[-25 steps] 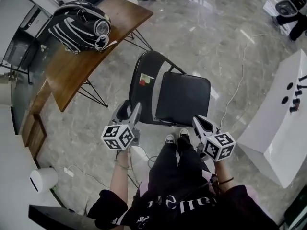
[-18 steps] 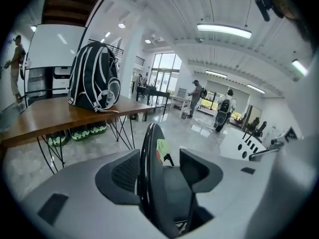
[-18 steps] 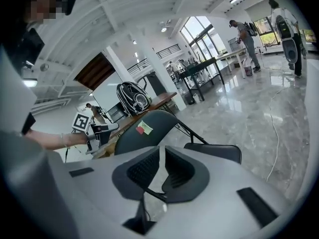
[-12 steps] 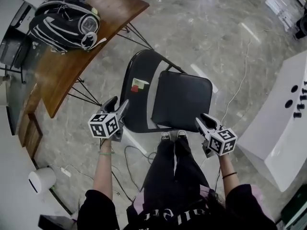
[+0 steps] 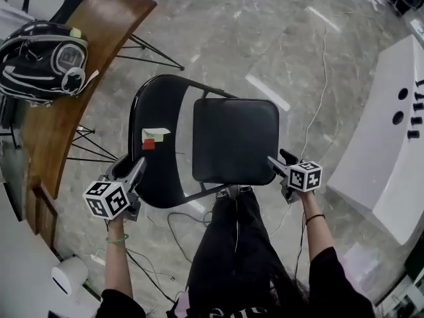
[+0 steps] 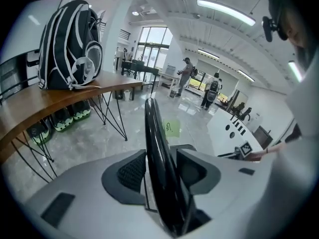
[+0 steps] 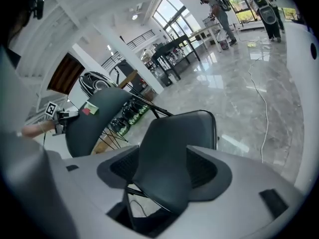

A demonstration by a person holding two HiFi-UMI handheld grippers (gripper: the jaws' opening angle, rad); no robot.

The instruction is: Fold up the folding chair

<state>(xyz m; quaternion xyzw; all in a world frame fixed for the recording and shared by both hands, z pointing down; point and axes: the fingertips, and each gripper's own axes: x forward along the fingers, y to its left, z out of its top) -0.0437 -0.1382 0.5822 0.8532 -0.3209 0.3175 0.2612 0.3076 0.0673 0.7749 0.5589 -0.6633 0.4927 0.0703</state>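
Observation:
The black folding chair stands unfolded before me, its backrest at the left and its padded seat at the right. My left gripper is at the backrest's near outer edge. In the left gripper view that edge runs between the closing jaws of the left gripper, and a thin gap shows beside the left pad. My right gripper is at the seat's near right corner. The right gripper view shows the seat corner between the opening jaws of the right gripper.
A wooden table with a black backpack stands left of the chair. A white counter lies at the right. A cable trails across the marble floor. My shoes are under the seat's front edge.
Both grippers have dropped and spread apart, the left to the backrest's edge and the right to the seat's corner. The right jaws went from shut to open.

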